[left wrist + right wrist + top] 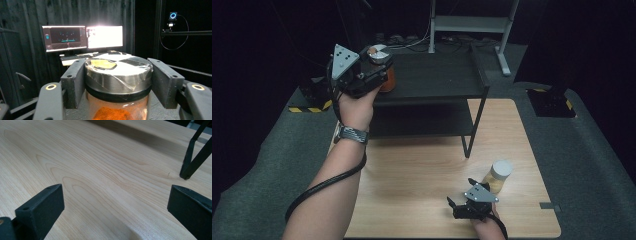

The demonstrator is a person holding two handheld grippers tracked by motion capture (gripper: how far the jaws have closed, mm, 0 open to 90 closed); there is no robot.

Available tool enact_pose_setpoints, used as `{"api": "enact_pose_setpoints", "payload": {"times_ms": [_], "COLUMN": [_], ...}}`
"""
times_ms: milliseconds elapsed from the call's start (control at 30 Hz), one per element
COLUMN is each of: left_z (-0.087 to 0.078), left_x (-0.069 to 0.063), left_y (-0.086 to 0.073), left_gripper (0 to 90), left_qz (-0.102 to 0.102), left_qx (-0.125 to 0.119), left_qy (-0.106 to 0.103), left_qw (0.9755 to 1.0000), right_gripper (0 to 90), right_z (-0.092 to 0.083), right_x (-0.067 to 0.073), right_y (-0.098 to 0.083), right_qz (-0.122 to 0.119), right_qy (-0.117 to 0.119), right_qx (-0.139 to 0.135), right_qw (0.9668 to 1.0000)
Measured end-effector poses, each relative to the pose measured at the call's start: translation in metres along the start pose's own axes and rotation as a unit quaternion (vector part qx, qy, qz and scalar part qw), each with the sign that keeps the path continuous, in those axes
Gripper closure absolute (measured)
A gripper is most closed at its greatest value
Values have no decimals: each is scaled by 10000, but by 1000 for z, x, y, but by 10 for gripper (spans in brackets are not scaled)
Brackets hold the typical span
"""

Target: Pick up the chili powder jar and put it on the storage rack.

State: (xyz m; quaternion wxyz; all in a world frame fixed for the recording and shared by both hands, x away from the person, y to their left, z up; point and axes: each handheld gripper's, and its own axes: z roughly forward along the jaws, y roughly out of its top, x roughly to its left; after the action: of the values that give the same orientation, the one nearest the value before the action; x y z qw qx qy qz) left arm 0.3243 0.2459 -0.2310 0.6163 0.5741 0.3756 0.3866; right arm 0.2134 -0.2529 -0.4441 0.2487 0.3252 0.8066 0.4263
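Your left tool (373, 70) gripping orange spice jar (117, 82) by lid over black shelf (437, 80): jar risking tipping, slipping. Right tool (464, 197) resting wide, empty, on tabletop (412, 175).

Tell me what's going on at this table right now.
A person is working with a hand-held claw in each hand. The left claw is shut on a clear jar of orange powder with a taped silver lid, at the top level of the black metal shelf rack; whether the jar rests on the shelf is unclear. The right claw sits low over the light wooden table, open and empty, beside a second jar with a pale lid.
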Motion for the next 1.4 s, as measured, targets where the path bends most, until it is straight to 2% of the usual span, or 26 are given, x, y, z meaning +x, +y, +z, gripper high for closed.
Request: {"api": "enact_pose_setpoints", "payload": {"times_ms": [100,767,933,1067,1100,1400], "left_z": [0,0,1,-1,-1,-17], "left_x": [1,2,-1,-6,-6,-3], "left_y": [-1,-1,2,5,6,3], "left_gripper": [347,324,260,48,19,4], "left_qz": [-61,-112,-81,-118,-137,-132], "left_qx": [5,14,119,186,204,182], "left_qy": [-1,-31,11,100,120,90], "left_qw": [10000,9999,9999,9997,9996,9997], "right_gripper": [4,4,4,4,4,4], "right_z": [0,0,0,0,0,1], "right_x": [0,0,0,1,1,1], "right_y": [0,1,1,1,1,1], "right_qz": [-12,-49,-64,-58,-77,-81], "right_qy": [2,6,9,-1,-8,-10], "right_qx": [3,19,16,15,15,29], "right_qw": [10000,10000,10000,10000,10000,10000]}}
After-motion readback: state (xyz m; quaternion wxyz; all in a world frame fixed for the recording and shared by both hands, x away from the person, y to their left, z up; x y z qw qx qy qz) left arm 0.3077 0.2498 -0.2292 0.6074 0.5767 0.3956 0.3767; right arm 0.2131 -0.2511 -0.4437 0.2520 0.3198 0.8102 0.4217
